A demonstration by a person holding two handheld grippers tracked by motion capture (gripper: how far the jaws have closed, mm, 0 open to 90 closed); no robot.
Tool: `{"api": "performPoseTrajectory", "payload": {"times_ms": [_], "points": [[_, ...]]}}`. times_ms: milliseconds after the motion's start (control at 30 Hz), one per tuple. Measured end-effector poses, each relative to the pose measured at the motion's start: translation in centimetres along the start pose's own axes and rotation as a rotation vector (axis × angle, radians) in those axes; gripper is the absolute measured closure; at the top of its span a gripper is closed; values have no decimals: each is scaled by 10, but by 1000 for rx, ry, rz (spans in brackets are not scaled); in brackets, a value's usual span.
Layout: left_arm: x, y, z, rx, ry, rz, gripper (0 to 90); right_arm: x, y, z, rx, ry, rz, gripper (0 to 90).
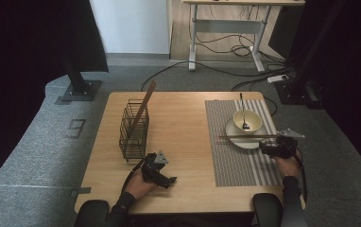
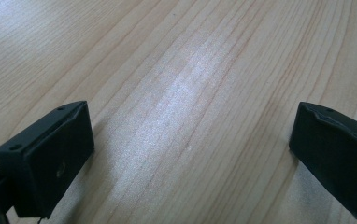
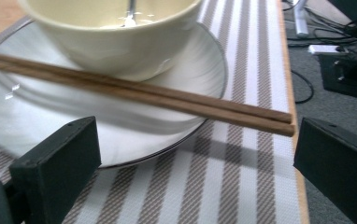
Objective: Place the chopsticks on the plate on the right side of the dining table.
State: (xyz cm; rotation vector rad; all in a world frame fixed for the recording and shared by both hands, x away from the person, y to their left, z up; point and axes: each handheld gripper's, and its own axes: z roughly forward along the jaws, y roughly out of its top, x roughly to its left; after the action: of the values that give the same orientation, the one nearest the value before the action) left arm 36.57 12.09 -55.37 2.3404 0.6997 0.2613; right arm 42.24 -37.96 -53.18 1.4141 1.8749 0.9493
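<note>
The left claw is lying wide open, gripping nothing, on the bare table; the chopsticks are resting across the plate beside the bowl; the right claw is gaping open just behind their ends

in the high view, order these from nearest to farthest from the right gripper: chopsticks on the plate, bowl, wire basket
1. chopsticks: lying across the plate's near rim, their end just in front of the open right gripper.
2. bowl: on the plate, just beyond the chopsticks.
3. wire basket: far across the table, on its left side.
</note>
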Motion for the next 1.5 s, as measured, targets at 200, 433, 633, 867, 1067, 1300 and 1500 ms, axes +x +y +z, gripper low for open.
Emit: {"api": "performPoseTrajectory", "payload": {"times_ms": [200, 433, 633, 867, 1067, 1300, 1500], "points": [[0, 0, 0, 0, 0, 0, 0, 13, 0, -11, 31, 14, -53, 0], [0, 0, 0, 0, 0, 0, 0, 28, -1, -32, 34, 36, -83, 0], [0, 0, 0, 0, 0, 0, 0, 40, -5, -55, 28, 65, -90, 0], [0, 0, 0, 0, 0, 0, 0, 53, -10, -73, 40, 91, -79, 0], [0, 0, 0, 0, 0, 1, 0, 74, -7, -72, 50, 142, -112, 0], [0, 0, 0, 0, 0, 1, 0, 105, 7, -58, 48, 216, -170, 0], [0, 0, 0, -1, 0, 1, 0, 129, 15, -40, 68, 272, -197, 0]]}}
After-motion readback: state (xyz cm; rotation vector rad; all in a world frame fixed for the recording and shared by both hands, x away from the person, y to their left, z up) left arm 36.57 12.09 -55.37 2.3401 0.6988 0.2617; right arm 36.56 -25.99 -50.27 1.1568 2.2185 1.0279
